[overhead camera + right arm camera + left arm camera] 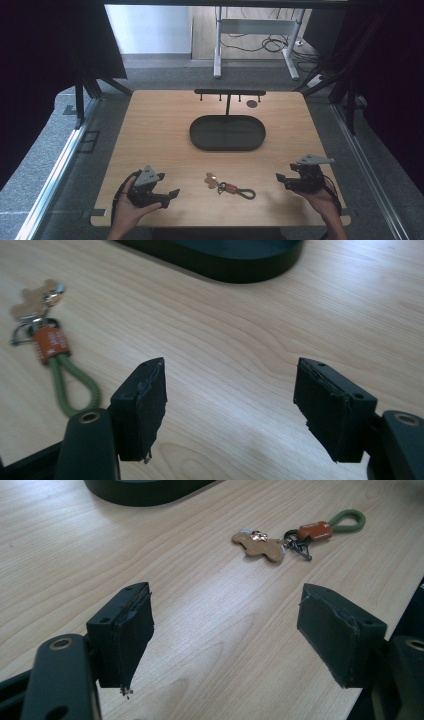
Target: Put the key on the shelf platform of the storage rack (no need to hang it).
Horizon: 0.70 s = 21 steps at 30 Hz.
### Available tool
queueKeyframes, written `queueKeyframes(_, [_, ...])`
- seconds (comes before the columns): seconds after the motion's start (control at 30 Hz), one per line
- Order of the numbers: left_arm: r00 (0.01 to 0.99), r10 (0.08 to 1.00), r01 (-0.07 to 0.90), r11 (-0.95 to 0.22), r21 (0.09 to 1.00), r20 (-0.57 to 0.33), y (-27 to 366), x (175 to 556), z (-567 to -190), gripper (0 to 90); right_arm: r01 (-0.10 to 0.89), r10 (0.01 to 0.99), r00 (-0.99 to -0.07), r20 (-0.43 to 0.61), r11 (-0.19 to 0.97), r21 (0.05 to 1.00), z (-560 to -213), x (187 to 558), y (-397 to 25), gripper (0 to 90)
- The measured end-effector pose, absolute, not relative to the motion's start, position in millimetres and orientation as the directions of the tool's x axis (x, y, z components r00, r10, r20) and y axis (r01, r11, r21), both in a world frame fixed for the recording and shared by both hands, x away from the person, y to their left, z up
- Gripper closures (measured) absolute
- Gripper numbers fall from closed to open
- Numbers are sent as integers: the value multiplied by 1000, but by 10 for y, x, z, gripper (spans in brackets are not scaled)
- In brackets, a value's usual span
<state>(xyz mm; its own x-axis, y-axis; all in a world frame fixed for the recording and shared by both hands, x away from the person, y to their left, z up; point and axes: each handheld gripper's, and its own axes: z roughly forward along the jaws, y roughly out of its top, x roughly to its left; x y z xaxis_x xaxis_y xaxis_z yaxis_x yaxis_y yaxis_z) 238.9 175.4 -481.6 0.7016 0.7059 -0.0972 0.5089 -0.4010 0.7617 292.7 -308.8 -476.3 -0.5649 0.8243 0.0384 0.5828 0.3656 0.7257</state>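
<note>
Keychain (230,187), tan charm, orange tag and green loop, lies flat on the desk (165,130), nearer the front edge than the oval black tray (227,133). Left claw (170,195) sits left of the keychain, jaws wide, empty. Right claw (282,178) sits right of it, jaws wide, empty.

Legible text: none; the orange tag (48,343) on the keychain (295,534) carries faint pale print, too small and blurred to read in either gripper view.
</note>
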Motion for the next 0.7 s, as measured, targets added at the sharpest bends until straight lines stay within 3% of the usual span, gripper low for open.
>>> queueKeyframes(0.7, [717,690,504,-414,758,-99,1711,2375,-4823,226,549,690,-723,-10,584,598,-4345,3152,-2659,361])
